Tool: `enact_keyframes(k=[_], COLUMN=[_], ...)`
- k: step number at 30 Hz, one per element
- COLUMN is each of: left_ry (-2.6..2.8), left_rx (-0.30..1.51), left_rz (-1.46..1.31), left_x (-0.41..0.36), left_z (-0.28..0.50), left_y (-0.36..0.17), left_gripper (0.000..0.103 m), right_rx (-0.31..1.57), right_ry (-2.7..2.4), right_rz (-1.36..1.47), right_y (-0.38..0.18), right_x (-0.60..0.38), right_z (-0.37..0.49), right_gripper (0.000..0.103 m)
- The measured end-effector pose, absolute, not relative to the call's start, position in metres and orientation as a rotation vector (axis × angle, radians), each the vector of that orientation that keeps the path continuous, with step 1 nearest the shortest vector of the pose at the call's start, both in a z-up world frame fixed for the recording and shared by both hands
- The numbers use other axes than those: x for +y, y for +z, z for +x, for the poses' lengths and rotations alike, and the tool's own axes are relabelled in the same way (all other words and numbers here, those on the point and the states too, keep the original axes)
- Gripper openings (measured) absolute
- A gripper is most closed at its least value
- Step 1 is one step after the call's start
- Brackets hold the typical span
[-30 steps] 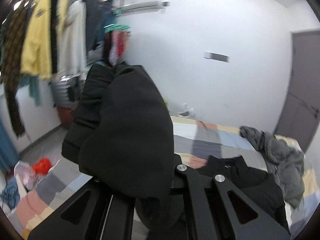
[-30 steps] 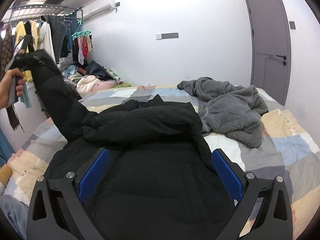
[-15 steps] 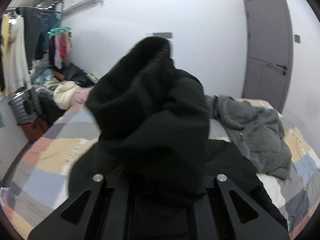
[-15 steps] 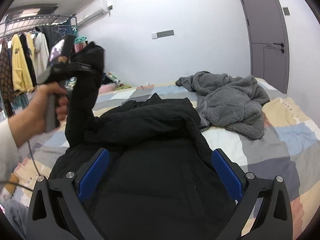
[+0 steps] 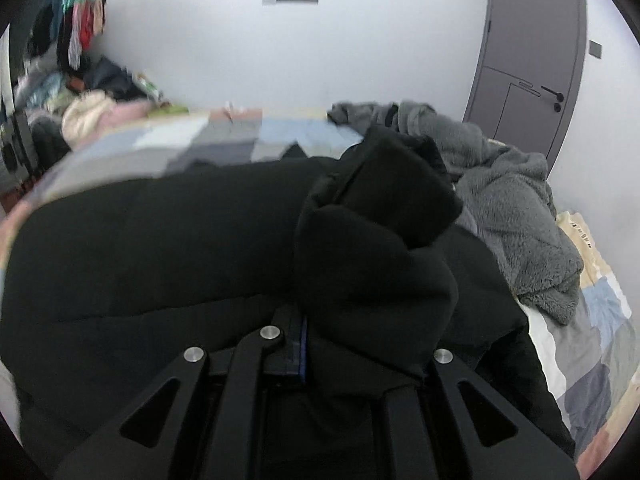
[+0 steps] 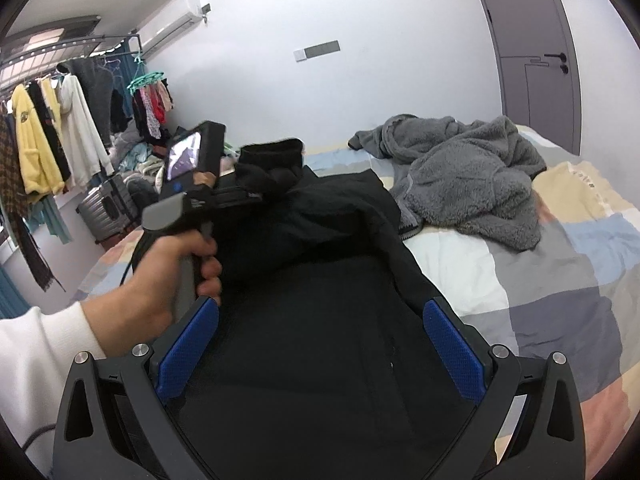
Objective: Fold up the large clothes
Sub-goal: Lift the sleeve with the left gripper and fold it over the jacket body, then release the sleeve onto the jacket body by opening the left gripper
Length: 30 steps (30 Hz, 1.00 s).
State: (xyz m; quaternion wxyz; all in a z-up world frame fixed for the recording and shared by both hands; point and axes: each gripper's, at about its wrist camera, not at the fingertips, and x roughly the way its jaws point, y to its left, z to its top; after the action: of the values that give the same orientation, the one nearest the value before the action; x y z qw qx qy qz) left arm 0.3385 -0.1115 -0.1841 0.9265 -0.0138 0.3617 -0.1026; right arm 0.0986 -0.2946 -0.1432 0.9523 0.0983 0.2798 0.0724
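1. On the patchwork bed [image 6: 500,280] lay the black padded coat [image 6: 320,340], bulky, matte and dark, spread front-up.
2. Left tongs [image 6: 256,194] were clenched on its sleeve cuff [image 6: 276,164], held over the coat's body.
3. Right tongs [image 6: 320,340] stood released above the hem.
4. Advice: lay the sleeve flat across the chest before letting go.
5. Grey fleece [image 6: 468,176] lay just beside.

- It was a home bedroom: a bed [image 6: 560,264] under a patchwork cover.
- A clothes rail [image 6: 60,52] held hanging garments; an air conditioner [image 6: 172,28] sat above.
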Motion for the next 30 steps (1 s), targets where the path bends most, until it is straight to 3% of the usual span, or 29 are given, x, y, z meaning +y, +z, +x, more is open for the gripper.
enact_keyframes(k=[9, 12, 13, 15, 16, 17, 30], left_ry=[-0.214, -0.232, -0.239, -0.271, -0.278, -0.278, -0.162], left_rx=[0.783, 0.787, 0.786, 0.783, 0.764, 0.744, 0.647], left_rz=[-0.041, -0.039, -0.044, -0.057, -0.05, -0.041, -0.114], left_x=[-0.119, -0.115, -0.111, -0.104, -0.102, -0.098, 0.011], left_z=[0.341, 0.335, 0.333, 0.323, 0.314, 0.307, 0.178], left_y=[-0.191, -0.186, -0.187, -0.179, -0.173, -0.168, -0.122], left_gripper=[0.008, 0.016, 0.023, 0.048, 0.071, 0.084, 0.084], right_rx=[0.577, 0.567, 0.563, 0.552, 0.551, 0.548, 0.522], right_ry=[0.153, 0.162, 0.162, 0.171, 0.178, 0.186, 0.261], right_rz=[0.154, 0.151, 0.148, 0.139, 0.14, 0.141, 0.106], right_y=[-0.153, -0.152, -0.151, -0.149, -0.149, -0.148, -0.13], right_x=[-0.287, -0.285, -0.284, -0.281, -0.279, -0.278, -0.244], right_z=[0.108, 0.107, 0.106, 0.104, 0.104, 0.103, 0.102], right_gripper=[0.103, 0.103, 0.103, 0.103, 0.103, 0.103, 0.103])
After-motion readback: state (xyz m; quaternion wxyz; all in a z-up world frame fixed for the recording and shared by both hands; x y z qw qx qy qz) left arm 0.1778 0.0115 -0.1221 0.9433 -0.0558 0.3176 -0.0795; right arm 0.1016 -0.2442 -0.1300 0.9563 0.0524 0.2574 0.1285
